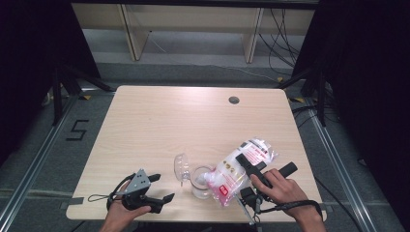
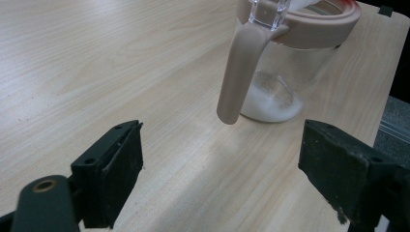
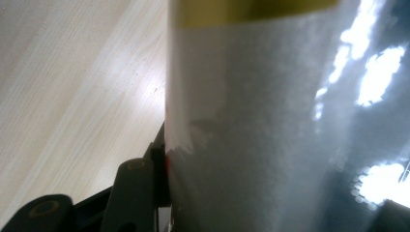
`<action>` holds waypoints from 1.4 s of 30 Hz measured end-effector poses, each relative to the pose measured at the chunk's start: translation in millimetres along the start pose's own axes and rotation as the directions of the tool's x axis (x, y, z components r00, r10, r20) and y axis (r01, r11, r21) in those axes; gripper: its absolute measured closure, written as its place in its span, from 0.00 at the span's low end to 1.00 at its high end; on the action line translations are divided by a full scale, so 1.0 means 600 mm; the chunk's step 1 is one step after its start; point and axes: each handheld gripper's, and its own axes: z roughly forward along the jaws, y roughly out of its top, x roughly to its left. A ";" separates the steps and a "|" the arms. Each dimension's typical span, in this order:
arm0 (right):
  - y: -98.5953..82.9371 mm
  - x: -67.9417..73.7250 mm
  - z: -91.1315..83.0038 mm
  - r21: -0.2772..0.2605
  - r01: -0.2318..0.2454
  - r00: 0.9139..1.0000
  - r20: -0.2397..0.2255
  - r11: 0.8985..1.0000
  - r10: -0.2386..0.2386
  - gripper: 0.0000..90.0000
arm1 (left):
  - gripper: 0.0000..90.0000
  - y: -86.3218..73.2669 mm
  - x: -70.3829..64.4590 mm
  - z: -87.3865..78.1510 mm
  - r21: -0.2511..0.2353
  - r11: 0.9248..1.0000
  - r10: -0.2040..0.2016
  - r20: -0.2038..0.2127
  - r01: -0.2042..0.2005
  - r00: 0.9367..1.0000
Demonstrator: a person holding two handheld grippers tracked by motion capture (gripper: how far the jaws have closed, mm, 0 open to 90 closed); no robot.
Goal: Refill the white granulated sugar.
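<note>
**Pour in progress, jar barely filled**

Right tool (image 1: pixel 251 166) clamped on the plastic bag (image 1: pixel 237 169) of white grains, tipped mouth-down over the glass jar (image 1: pixel 200 181). Jar sits near the worktop (image 1: pixel 159 121) front edge, at 6 o'clock from centre, hinged lid (image 1: pixel 181 166) swung open at its 10 o'clock. Just a thin white layer on the jar bottom (image 2: pixel 270 101); bag looks mostly full. Left tool (image 1: pixel 157 191) idle, jaws wide apart, holding nothing, at the jar's 9 o'clock.
</note>
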 end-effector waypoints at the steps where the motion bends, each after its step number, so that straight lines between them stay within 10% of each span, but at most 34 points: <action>1: 0.000 0.000 0.000 0.001 -0.003 1.000 0.000 1.000 0.003 0.60 | 0.17 -0.001 -0.001 0.000 0.000 1.000 -0.014 0.000 0.014 1.000; 42: -0.002 -0.008 -0.004 0.018 0.050 0.999 -0.005 0.999 -0.050 0.60 | 0.17 0.000 -0.001 0.001 0.001 1.000 -0.014 0.002 0.014 1.000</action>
